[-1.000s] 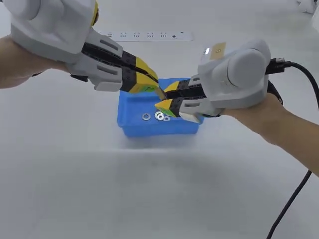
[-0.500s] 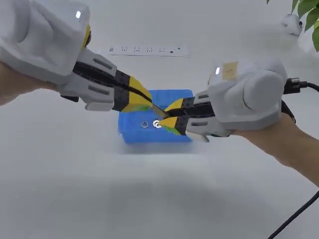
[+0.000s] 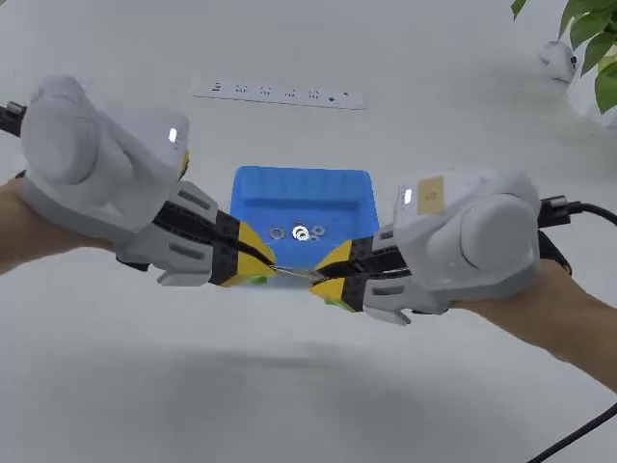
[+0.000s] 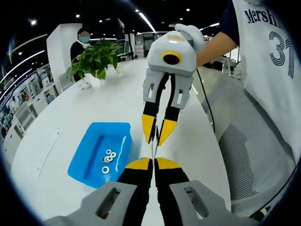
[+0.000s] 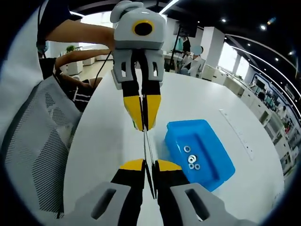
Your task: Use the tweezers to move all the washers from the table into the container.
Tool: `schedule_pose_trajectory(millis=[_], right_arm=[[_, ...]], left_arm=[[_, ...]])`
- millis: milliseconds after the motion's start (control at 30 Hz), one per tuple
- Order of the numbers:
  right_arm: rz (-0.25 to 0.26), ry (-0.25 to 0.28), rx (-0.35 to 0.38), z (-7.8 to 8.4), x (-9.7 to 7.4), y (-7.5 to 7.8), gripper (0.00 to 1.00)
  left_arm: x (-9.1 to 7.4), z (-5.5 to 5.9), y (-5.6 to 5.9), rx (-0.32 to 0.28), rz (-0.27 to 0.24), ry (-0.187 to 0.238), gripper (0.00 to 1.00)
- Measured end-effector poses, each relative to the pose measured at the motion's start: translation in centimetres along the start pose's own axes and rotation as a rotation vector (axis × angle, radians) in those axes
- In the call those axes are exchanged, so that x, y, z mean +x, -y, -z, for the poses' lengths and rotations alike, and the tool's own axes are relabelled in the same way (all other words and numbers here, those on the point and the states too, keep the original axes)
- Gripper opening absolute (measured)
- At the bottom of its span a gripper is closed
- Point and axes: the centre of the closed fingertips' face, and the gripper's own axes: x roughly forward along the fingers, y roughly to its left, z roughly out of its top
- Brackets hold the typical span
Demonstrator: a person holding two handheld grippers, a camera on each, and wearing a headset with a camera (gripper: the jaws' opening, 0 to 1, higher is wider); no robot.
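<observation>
A blue container stands on the white table with several washers lying in it. My two grippers face each other tip to tip just in front of its near edge. The left gripper and the right gripper are both shut on the thin metal tweezers spanning the gap between them. In the left gripper view my jaws clamp the tweezers, with the container and washers at lower left. In the right gripper view my jaws pinch the tweezers; the container with washers sits to the right.
A white power strip lies beyond the container. A potted plant stands at the far right corner. A black cable trails from the right gripper. A mesh chair stands by the table edge.
Both grippers have drawn back from above the container to just in front of its near edge, still tip to tip on the tweezers. The head camera has also shifted.
</observation>
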Motion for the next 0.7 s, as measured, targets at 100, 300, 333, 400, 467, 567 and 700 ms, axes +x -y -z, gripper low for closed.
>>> schedule_pose_trajectory(millis=[100, 300, 333, 400, 467, 567, 700], right_arm=[[-0.026, -0.046, -0.015, 1.1, 1.1, -0.2, 0.09], [-0.051, -0.093, -0.009, 2.6, 2.9, 0.3, 0.09], [-0.055, -0.104, -0.011, 2.9, 3.1, 0.4, 0.09], [-0.069, -0.128, -0.012, 3.5, 3.6, 0.4, 0.09], [-0.074, -0.141, -0.018, 3.9, 3.8, 0.4, 0.09], [-0.079, -0.152, -0.015, 4.4, 4.0, 0.4, 0.09], [-0.084, -0.161, -0.015, 4.7, 4.1, 0.3, 0.10]], left_arm=[[1.1, 1.5, -0.1, -0.018, 0.005, -0.028, 0.06], [2.5, 3.5, -1.0, -0.060, 0.008, -0.055, 0.06], [2.8, 3.9, -1.2, -0.065, 0.007, -0.060, 0.06], [3.3, 4.3, -1.2, -0.072, 0.014, -0.066, 0.06], [3.7, 4.6, -1.3, -0.074, 0.017, -0.072, 0.06], [4.0, 4.9, -1.3, -0.073, 0.026, -0.076, 0.06], [4.4, 5.2, -1.4, -0.074, 0.033, -0.085, 0.06]])
